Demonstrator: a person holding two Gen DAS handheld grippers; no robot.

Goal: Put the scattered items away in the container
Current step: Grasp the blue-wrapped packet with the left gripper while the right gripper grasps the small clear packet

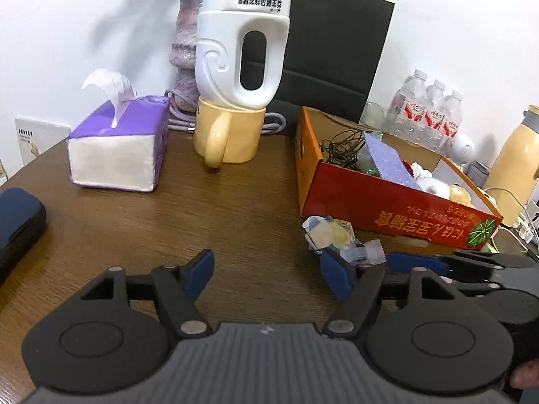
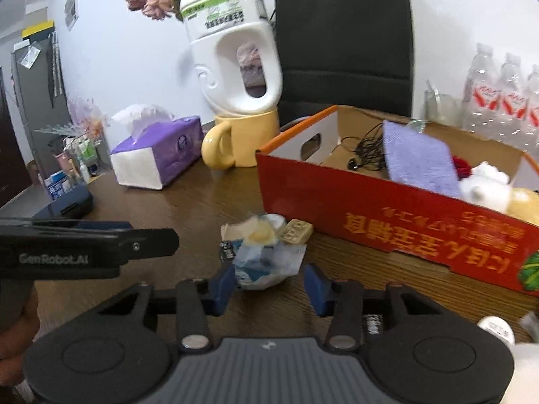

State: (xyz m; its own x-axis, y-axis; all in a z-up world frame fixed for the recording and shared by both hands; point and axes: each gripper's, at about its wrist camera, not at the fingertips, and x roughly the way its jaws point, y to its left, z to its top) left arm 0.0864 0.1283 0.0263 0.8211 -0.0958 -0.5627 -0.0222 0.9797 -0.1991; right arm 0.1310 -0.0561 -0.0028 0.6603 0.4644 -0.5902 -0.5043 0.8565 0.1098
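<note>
A crumpled blue and white snack wrapper [image 2: 261, 259] with biscuit pieces lies on the brown table beside the red cardboard box [image 2: 387, 222]. My right gripper [image 2: 269, 286] is open, its blue fingers on either side of the wrapper's near end. The wrapper also shows in the left wrist view [image 1: 340, 237], just left of the box [image 1: 387, 205]. My left gripper [image 1: 269, 274] is open and empty over bare table, left of the wrapper. The box holds a purple sponge [image 2: 421, 158], a black cable, and soft toys.
A purple tissue box [image 1: 118, 149] stands at the back left, a yellow mug [image 1: 229, 138] with an upturned white bottle [image 1: 242, 47] behind the centre. A dark blue case [image 1: 17, 222] lies at the left edge. Water bottles [image 1: 427, 111] and a black bag stand behind the box.
</note>
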